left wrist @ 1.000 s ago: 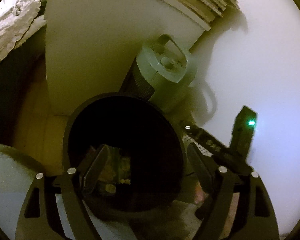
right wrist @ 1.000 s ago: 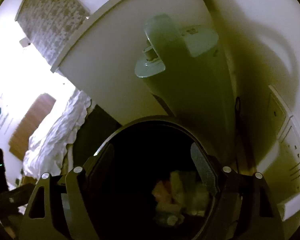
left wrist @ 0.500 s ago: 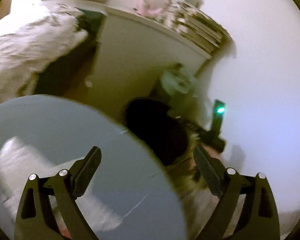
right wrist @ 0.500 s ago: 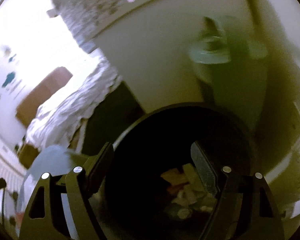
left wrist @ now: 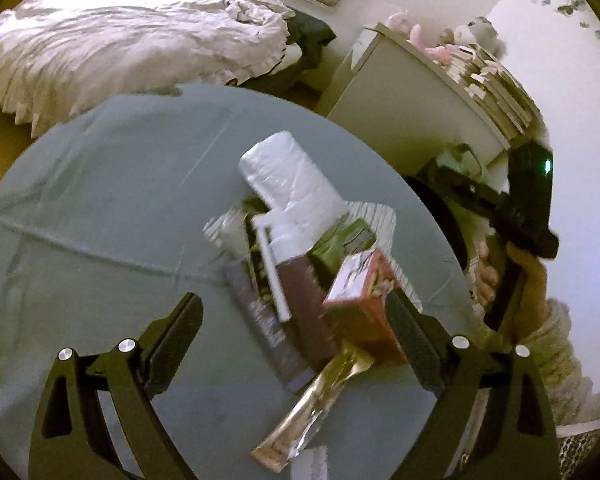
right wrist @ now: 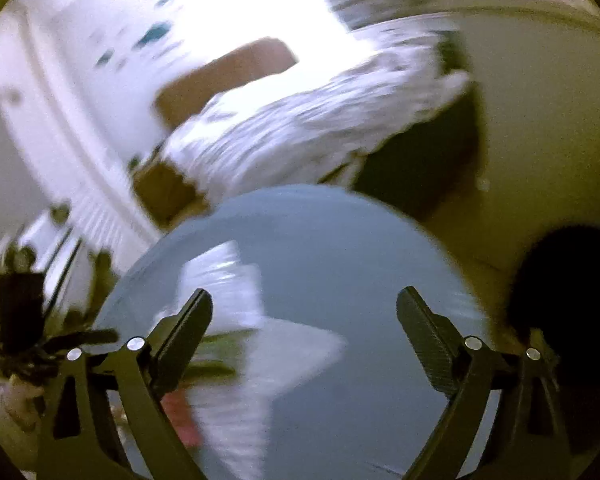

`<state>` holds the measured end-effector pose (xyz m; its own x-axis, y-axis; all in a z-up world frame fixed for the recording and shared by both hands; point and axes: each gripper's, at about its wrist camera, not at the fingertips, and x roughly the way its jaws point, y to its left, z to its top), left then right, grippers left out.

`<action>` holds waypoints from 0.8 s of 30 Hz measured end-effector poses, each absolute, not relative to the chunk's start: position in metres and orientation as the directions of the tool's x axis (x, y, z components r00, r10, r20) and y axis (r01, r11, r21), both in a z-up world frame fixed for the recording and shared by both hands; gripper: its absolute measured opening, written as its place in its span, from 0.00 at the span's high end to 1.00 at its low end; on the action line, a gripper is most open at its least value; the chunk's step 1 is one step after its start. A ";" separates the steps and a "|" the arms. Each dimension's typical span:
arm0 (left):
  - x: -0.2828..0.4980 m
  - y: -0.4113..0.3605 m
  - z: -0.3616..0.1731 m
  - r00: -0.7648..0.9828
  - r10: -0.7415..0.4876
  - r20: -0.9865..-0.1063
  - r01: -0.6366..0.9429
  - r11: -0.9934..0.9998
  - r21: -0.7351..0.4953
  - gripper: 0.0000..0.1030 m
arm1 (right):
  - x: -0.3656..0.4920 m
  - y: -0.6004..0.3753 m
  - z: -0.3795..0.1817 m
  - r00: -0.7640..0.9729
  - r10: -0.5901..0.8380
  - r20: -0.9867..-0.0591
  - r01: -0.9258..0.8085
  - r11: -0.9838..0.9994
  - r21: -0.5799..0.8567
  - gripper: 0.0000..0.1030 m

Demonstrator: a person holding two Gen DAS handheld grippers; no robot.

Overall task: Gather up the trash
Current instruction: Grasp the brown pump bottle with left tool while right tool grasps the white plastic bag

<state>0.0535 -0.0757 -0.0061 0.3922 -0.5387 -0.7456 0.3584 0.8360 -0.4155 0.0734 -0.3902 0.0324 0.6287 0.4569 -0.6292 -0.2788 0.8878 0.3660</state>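
Lying heaped on round table (left wrist: 100,200): cartons (left wrist: 360,304), wrappers (left wrist: 312,404)

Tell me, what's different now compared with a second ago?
Both grippers have swung away from the black bin to the round blue table. The left gripper now faces a pile of wrappers and cartons. The right gripper has just been opening its jaws, nothing between them. Both stay open and empty.

Round grey-blue table (left wrist: 100,184); white wrapped roll (left wrist: 296,184), red carton (left wrist: 360,296), gold wrapper (left wrist: 312,404) heaped on it
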 end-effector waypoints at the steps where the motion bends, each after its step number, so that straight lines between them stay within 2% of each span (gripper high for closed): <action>1: 0.053 -0.076 -0.008 0.392 -0.542 -0.744 0.359 0.834 -0.419 0.12 | 0.080 -0.371 0.035 0.601 0.473 -0.644 -0.315 0.881 0.353 0.05; 5: 0.051 -0.068 -0.012 0.390 -0.558 -0.732 0.355 0.825 -0.440 0.12 | 0.112 -0.297 0.037 0.498 0.479 -0.723 -0.418 0.863 0.284 0.05; 9: 0.050 -0.066 -0.013 0.393 -0.570 -0.722 0.362 0.817 -0.448 0.12 | 0.146 -0.239 0.023 0.425 0.391 -0.817 -0.474 0.865 0.167 0.05; 12: 0.051 -0.067 -0.014 0.391 -0.568 -0.724 0.369 0.818 -0.442 0.12 | 0.160 -0.211 0.001 0.394 0.261 -0.881 -0.472 0.880 0.050 0.06; 13: 0.052 -0.068 -0.015 0.391 -0.566 -0.726 0.368 0.819 -0.440 0.12 | 0.162 -0.207 -0.006 0.383 0.219 -0.897 -0.460 0.888 0.020 0.20; 14: 0.054 -0.069 -0.015 0.391 -0.562 -0.729 0.368 0.821 -0.436 0.12 | 0.163 -0.206 -0.011 0.378 0.227 -0.898 -0.455 0.890 0.033 0.27; 18: 0.060 -0.074 -0.016 0.389 -0.558 -0.733 0.367 0.824 -0.432 0.12 | 0.158 -0.239 -0.004 0.382 0.339 -0.860 -0.375 0.907 0.191 0.48; 21: 0.067 -0.081 -0.016 0.392 -0.547 -0.740 0.367 0.830 -0.419 0.12 | 0.148 -0.272 0.012 0.439 0.410 -0.800 -0.310 0.904 0.293 0.51; 23: 0.071 -0.087 -0.016 0.391 -0.539 -0.746 0.366 0.835 -0.412 0.19 | 0.141 -0.292 0.021 0.474 0.450 -0.757 -0.284 0.892 0.353 0.51; 24: 0.075 -0.091 -0.017 0.383 -0.533 -0.754 0.365 0.838 -0.407 0.26 | 0.133 -0.303 0.026 0.498 0.459 -0.736 -0.273 0.888 0.369 0.51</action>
